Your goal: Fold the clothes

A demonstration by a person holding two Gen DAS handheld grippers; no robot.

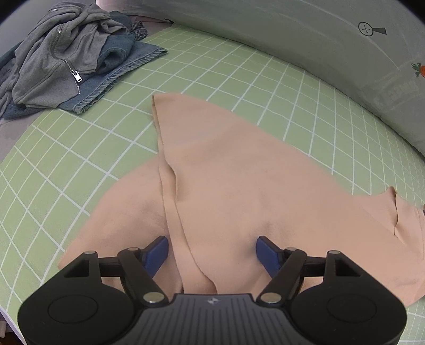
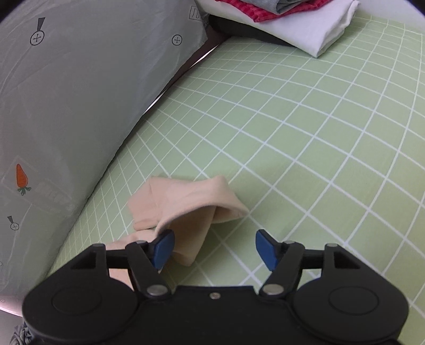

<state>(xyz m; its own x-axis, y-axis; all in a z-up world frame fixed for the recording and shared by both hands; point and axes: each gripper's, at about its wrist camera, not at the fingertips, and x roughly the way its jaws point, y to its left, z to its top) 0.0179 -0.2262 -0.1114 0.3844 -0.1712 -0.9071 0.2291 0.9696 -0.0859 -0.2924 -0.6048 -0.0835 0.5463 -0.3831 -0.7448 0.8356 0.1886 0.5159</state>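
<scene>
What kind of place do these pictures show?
Probably a bed in a bedroom: a green checked sheet, a grey pillow along its edge, unfolded clothes and a folded stack lying on it.

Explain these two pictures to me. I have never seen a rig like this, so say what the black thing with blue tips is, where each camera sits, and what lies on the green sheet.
Each picture comes from a camera on a handheld two-finger tool, looking forward along its blue fingers; a person holds one in each hand. The left tool is open over a peach garment spread on the green checked sheet, holding nothing. Behind it lie a grey zip hoodie and denim, unfolded. The right tool is open too, near the garment's bunched end. A folded stack sits far back; a grey printed pillow lies alongside.
</scene>
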